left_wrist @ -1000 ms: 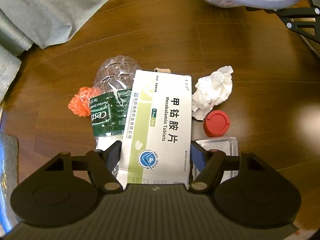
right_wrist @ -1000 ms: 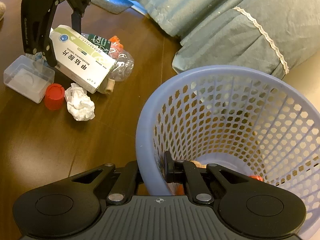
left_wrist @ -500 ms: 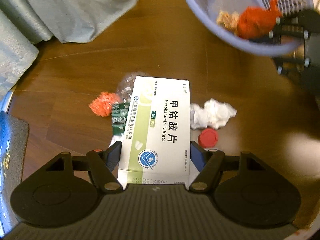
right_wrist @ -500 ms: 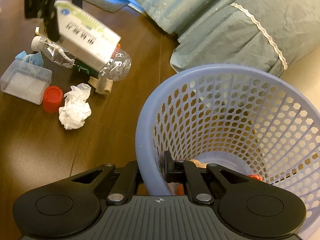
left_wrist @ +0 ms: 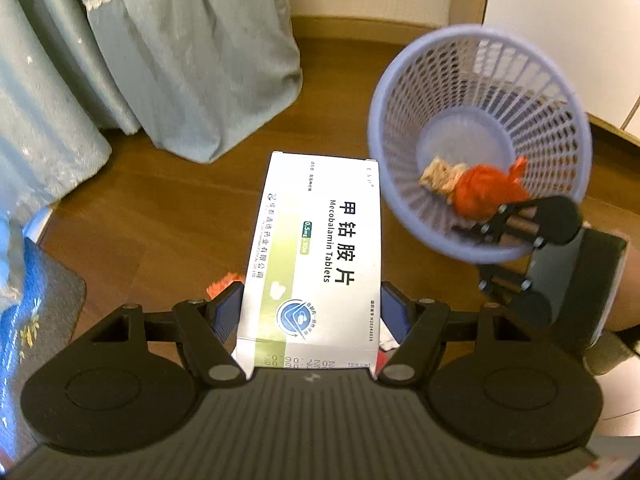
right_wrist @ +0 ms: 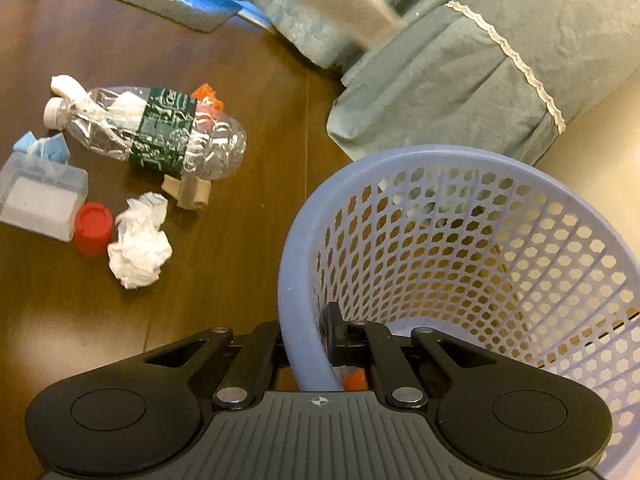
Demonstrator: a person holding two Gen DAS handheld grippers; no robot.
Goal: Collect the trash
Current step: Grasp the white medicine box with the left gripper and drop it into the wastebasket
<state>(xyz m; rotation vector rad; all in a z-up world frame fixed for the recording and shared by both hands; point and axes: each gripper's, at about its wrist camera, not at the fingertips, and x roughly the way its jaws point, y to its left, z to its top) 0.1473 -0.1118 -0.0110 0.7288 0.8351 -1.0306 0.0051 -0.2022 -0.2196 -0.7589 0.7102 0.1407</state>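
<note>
While aloft, left claw (left_wrist: pixel 311 312) clamping tablet box (left_wrist: pixel 316 256) (right claw (right_wrist: pixel 306 334) pinching basket (right_wrist: pixel 298 264) rim).

Medicine box (left_wrist: pixel 316 256): "甲钴胺片", "Mecobalamin Tablets", "0.5mg". Bottle label (right_wrist: pixel 166 134): unreadable.

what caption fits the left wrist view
Left gripper carries a tablet box toward the blue basket.

I see a smooth, faintly glossy cardboard tablet box (left_wrist: pixel 312 256) over polished dark wood flooring (left_wrist: pixel 160 216) — the basket (right_wrist: pixel 480 248) is matt lilac plastic mesh. The crushed bottle (right_wrist: pixel 160 136) is clear, shiny plastic; the tissue wad (right_wrist: pixel 140 244) is crumpled paper — the bedskirt (right_wrist: pixel 480 64) is dull teal cloth.
</note>
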